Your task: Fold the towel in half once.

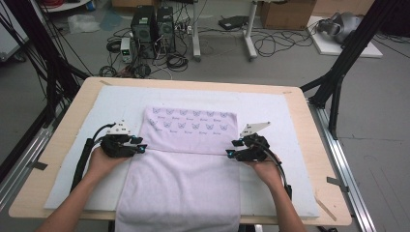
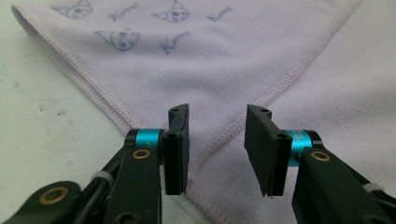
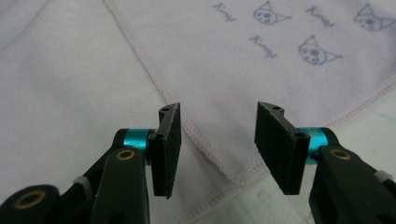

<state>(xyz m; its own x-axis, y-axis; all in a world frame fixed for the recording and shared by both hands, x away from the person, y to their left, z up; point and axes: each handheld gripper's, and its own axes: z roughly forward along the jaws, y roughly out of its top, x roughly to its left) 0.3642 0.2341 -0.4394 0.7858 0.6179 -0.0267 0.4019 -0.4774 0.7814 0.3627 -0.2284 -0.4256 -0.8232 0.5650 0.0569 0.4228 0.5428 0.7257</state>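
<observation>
While both hand-held grippers (image 1: 139, 144) (image 1: 231, 153) gape wide, close views reveal towel (image 2: 261, 60) cat prints.

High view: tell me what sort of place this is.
Likely a lab or workshop: computer towers and tangled cables on the floor, cardboard boxes, and a padded wooden table framed by black struts.

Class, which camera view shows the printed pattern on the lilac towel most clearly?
The right gripper view: the cat faces and script words on the lilac towel are sharp and close. The left gripper view shows similar prints, fainter. The high view shows the whole patterned flap, but as tiny marks.
</observation>
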